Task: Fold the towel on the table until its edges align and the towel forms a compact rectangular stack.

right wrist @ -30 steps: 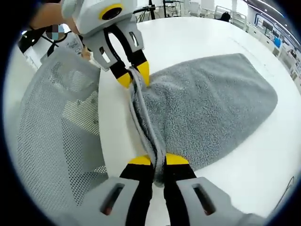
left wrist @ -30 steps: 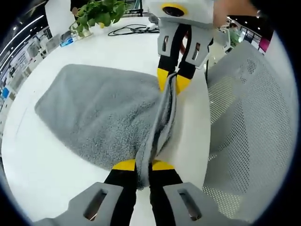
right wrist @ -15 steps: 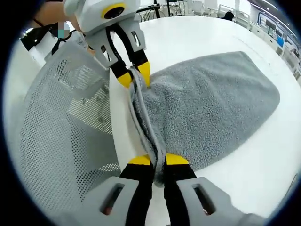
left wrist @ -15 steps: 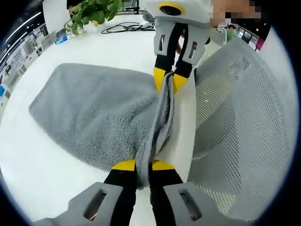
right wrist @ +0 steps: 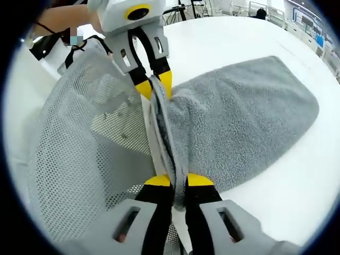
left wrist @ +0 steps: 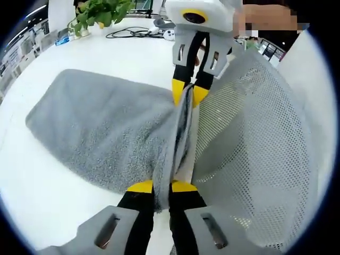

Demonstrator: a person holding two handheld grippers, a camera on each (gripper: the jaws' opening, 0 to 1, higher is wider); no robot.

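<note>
A grey terry towel (left wrist: 106, 127) lies on the white table (left wrist: 37, 186), its near edge lifted and pulled taut between the two grippers at the table's edge. My left gripper (left wrist: 161, 186) is shut on one end of that edge. The right gripper (left wrist: 189, 94) comes in at the top of the left gripper view, shut on the other end. In the right gripper view the towel (right wrist: 239, 127) spreads to the right over the table (right wrist: 297, 202); my right gripper (right wrist: 179, 180) pinches the edge at the bottom, and the left gripper (right wrist: 156, 85) pinches it at the top.
A grey mesh chair back (left wrist: 255, 143) stands close against the table's edge, right beside the stretched towel edge; it fills the left of the right gripper view (right wrist: 79, 154). A potted plant (left wrist: 98, 13) and black cables (left wrist: 133, 33) sit at the table's far side.
Both grippers have drawn the held towel edge back toward the table's edge and the mesh chair; the chair now looms larger in both views. Both grips are unchanged.
</note>
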